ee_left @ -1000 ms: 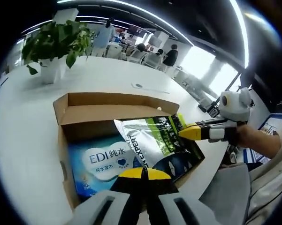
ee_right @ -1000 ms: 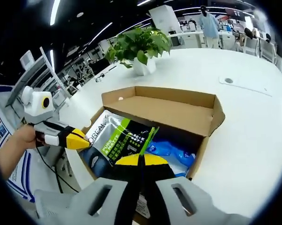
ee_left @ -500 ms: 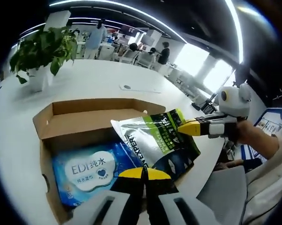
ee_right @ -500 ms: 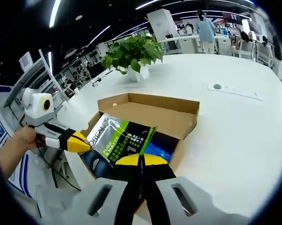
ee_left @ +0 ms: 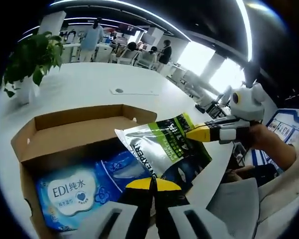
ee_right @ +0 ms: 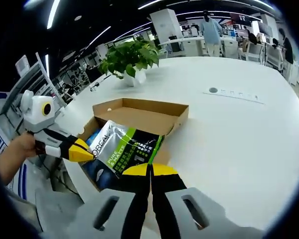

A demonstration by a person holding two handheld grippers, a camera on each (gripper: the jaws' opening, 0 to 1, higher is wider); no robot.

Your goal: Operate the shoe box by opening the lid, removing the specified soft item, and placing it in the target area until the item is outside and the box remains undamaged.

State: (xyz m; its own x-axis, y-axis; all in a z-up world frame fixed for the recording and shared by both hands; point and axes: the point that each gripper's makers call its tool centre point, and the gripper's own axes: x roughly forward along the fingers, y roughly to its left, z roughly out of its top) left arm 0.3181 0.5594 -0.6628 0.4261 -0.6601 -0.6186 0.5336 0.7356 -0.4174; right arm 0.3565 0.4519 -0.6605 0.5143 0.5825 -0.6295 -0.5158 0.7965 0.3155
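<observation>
An open brown cardboard box (ee_left: 79,130) (ee_right: 139,112) lies on the white table (ee_left: 89,84) (ee_right: 229,134). A blue wet-wipes pack (ee_left: 72,186) lies inside it. A silver, green and dark soft pouch (ee_left: 161,149) (ee_right: 122,149) is held tilted above the box's near end. My left gripper (ee_left: 151,185) (ee_right: 82,149) is shut on one edge of the pouch. My right gripper (ee_right: 150,171) (ee_left: 199,133) is shut on another edge, its yellow tips pinching the pouch's corner.
A potted green plant (ee_left: 27,59) (ee_right: 127,57) stands on the table beyond the box. A round cable port (ee_right: 213,90) sits in the tabletop at the far side. A person's hand (ee_left: 268,144) (ee_right: 12,157) holds each gripper. People and desks fill the background.
Both grippers have drawn up and back with the pouch, so the box looks smaller and farther; the pouch now hangs higher over the box's near end.
</observation>
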